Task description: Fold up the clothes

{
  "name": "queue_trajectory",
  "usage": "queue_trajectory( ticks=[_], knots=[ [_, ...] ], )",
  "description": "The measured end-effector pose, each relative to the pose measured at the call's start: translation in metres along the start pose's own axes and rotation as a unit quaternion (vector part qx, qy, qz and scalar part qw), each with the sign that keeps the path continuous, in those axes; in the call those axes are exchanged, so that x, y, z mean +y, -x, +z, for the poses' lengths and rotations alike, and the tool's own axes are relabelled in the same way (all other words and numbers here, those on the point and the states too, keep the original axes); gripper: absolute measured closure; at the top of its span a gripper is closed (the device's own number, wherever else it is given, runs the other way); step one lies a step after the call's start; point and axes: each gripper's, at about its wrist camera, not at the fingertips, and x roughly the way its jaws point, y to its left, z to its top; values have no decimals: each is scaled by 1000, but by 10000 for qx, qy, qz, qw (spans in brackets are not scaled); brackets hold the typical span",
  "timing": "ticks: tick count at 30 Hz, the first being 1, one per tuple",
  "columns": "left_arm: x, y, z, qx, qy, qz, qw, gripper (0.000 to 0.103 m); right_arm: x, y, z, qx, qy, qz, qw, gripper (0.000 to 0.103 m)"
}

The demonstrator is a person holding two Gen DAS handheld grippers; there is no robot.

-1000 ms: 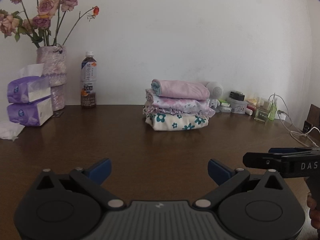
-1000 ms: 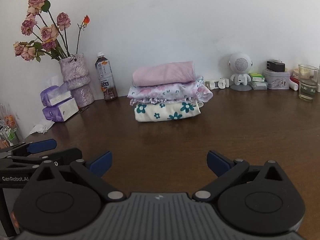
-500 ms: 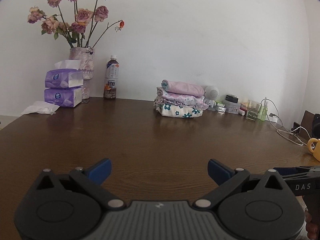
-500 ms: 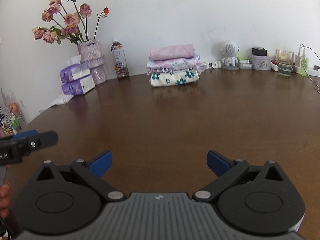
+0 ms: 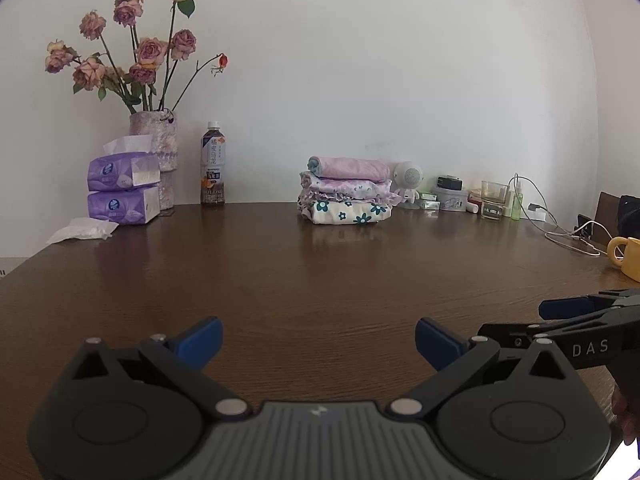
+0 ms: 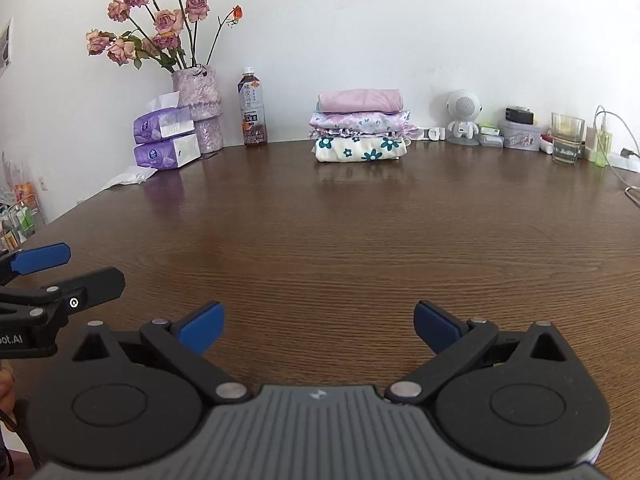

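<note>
A stack of three folded clothes (image 5: 346, 197) sits at the back of the brown wooden table (image 5: 304, 280), near the wall: a pink one on top, a purple floral one, a cream one with teal flowers. The stack also shows in the right wrist view (image 6: 360, 126). My left gripper (image 5: 318, 342) is open and empty, low over the near table, far from the stack. My right gripper (image 6: 318, 326) is open and empty beside it. Each gripper shows in the other's view: the right one (image 5: 560, 318) and the left one (image 6: 68, 272).
At the back left stand a vase of dried roses (image 5: 154, 146), two purple tissue packs (image 5: 122, 188), a loose tissue (image 5: 84, 230) and a tea bottle (image 5: 213, 164). At the back right are a white robot figure (image 6: 463, 118), small boxes, a glass (image 6: 567, 138), cables and a yellow mug (image 5: 626, 256).
Both grippers pulled back from the stack towards the near table edge, so the stack looks smaller than a second ago. Since half a second ago, both edged forward. Jaws stayed open.
</note>
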Motion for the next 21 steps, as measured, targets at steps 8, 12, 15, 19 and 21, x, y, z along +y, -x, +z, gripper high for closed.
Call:
queue_trajectory(
  ticks=[8,12,15,19,21],
  knots=[
    [-8,-12,2,93,-106,-310,9994,0,1,1,-2,-62,-107,-419,9990,0],
    [-13,-23,5,308,-131,-529,9980,0,2,1,-2,-100,-80,-562,9983,0],
    [-16,-26,6,378,-118,-645,9971,0,-1,0,-1,-87,-146,-595,9981,0],
    [-18,-28,4,399,-98,-643,9971,0,-4,-1,-1,-93,-288,-671,9973,0],
    [-17,-27,4,380,-67,-613,9974,0,-4,-2,-2,-75,-289,-705,9971,0]
  ],
)
